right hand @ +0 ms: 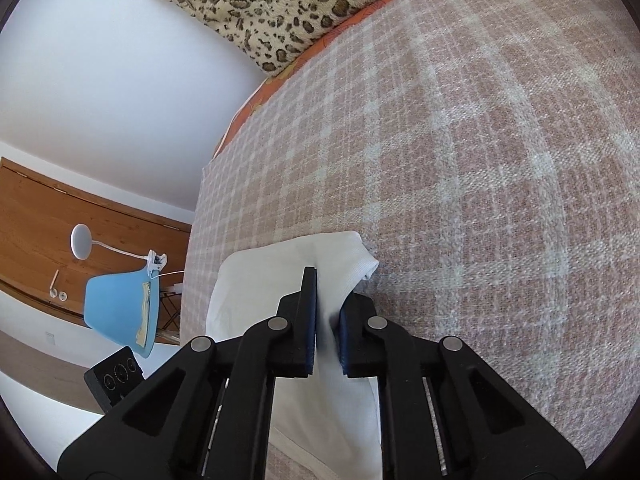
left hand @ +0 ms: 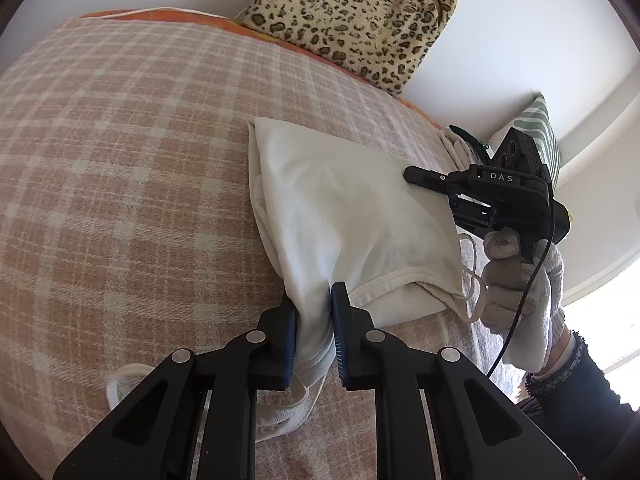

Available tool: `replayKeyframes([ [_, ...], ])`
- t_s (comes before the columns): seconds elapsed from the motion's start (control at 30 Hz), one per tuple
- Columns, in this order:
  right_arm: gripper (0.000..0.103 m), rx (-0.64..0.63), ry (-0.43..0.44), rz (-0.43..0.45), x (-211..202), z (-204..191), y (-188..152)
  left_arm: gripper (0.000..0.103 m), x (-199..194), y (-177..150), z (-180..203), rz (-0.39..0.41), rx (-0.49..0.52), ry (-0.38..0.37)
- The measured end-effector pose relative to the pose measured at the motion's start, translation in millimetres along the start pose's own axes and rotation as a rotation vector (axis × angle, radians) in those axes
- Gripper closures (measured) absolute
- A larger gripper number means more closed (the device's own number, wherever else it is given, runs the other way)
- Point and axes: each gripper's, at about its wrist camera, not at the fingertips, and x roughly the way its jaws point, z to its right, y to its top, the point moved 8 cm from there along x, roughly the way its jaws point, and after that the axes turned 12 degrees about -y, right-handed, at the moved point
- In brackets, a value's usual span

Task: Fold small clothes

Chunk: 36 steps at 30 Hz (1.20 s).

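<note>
While two grippers, left [left hand: 314,304], right [right hand: 328,308], clamp fingers on one white garment [left hand: 344,216], plaid blanket [left hand: 120,160]

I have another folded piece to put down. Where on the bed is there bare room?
Free: the plaid blanket left of the white garment, up to the leopard-print pillow. Crowded: the garment's side, where the left gripper and right gripper pinch it, by the bed edge.

A leopard-print cushion [left hand: 352,20] lies at the checked blanket's [left hand: 120,160] far edge, a blue chair [right hand: 120,304] nearby
</note>
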Motion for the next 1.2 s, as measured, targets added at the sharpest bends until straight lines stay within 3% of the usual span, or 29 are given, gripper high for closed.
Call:
replayKeyframes([
  [0.37,0.094,-0.099,-0.079,0.057,-15,-14,2,0.091,-2,4,17,0.029,0.128,0.065],
  [0.67,0.094,-0.182,-0.149,0.108,-38,-25,-1,0.092,1,-2,33,0.036,0.161,0.035],
  [1.2,0.095,-0.167,-0.170,0.190,-98,-17,-4,0.093,17,-9,79,0.044,0.253,-0.046],
])
